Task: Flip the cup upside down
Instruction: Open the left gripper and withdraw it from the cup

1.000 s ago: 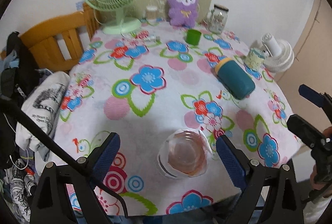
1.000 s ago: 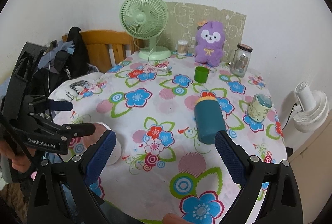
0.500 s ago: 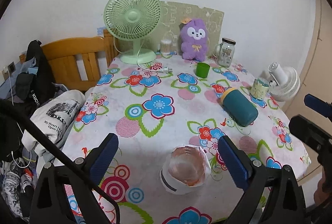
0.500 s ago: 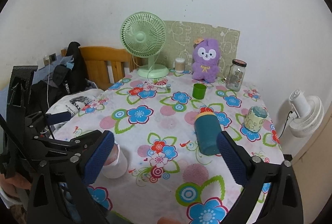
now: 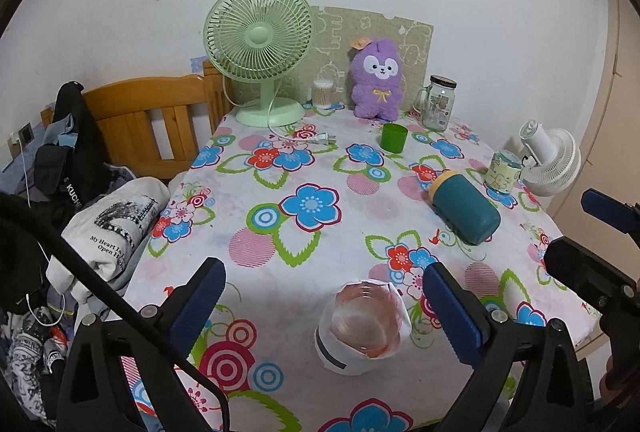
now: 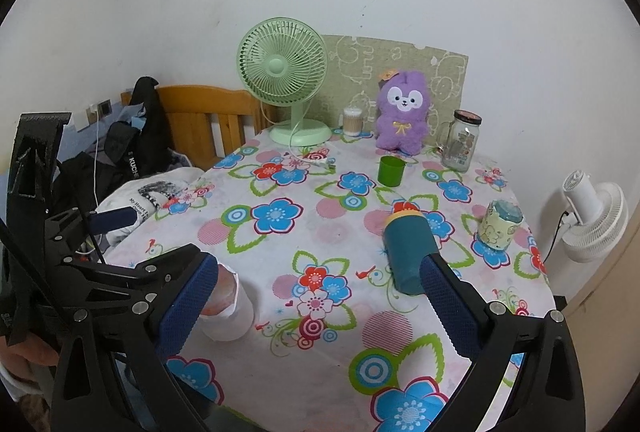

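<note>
Fingers (image 5: 208, 288) of the left gripper (image 5: 324, 304) were seen spread wide, nothing pinched between them, and the cup (image 5: 362, 328) was found upright between and just beyond them, near the front edge of the surface (image 5: 280, 200), its open mouth turned upward and a white sleeve with a dark band wrapped around it. Blue-padded fingers (image 6: 444, 296) of the right gripper (image 6: 316, 296) were likewise held wide apart and empty; in the right wrist view the cup (image 6: 230, 312) was partly hidden behind the left-hand pad. A round surface covered by a cloth printed with blue, red and pink flowers was shown in both views. A teal bottle (image 5: 464, 210) with a yellow cap was laid on its side toward the right, and a small patterned mug (image 5: 503, 168) was stood just beyond it. A green tumbler (image 5: 394, 138) was placed farther back, near a lidded glass jar (image 5: 438, 102). A purple plush toy (image 5: 376, 80), a mint-green desk fan (image 5: 260, 48) and a small container of cotton swabs (image 5: 323, 94) were ranged along the back edge against a patterned board and a white wall. A wooden bed frame (image 5: 144, 116) heaped with clothes was seen at the left, and a white fan (image 5: 550, 162) at the right.
</note>
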Demonstrator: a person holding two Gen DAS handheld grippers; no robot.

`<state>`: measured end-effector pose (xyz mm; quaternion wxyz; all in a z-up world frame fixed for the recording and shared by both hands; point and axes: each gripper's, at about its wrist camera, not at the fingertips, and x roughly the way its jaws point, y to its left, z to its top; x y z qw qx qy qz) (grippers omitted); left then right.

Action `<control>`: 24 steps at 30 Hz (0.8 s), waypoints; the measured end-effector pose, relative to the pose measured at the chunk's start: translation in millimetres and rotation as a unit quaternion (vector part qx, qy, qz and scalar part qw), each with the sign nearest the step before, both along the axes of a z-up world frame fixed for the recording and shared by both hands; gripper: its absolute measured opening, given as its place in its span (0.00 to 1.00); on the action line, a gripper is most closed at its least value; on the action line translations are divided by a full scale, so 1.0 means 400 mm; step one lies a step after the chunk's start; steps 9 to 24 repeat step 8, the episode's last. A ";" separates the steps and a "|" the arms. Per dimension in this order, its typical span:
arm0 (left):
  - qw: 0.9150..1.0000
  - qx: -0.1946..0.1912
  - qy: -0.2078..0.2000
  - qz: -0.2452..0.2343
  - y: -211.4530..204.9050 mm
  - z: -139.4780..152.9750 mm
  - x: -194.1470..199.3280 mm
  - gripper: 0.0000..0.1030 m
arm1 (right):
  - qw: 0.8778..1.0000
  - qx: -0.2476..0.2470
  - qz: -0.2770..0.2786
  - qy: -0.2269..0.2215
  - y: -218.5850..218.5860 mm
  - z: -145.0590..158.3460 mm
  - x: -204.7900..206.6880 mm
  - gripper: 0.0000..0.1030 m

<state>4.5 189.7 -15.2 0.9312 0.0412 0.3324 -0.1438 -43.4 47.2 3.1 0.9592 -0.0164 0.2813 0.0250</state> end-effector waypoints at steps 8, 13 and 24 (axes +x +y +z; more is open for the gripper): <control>1.000 0.003 -0.009 0.000 0.001 0.006 0.000 0.98 | 1.000 -0.001 0.000 0.000 0.001 0.000 0.001 0.99; 1.000 0.003 -0.009 0.000 0.001 0.006 0.000 0.98 | 1.000 -0.001 0.000 0.000 0.001 0.000 0.001 0.99; 1.000 0.003 -0.009 0.000 0.001 0.006 0.000 0.98 | 1.000 -0.001 0.000 0.000 0.001 0.000 0.001 0.99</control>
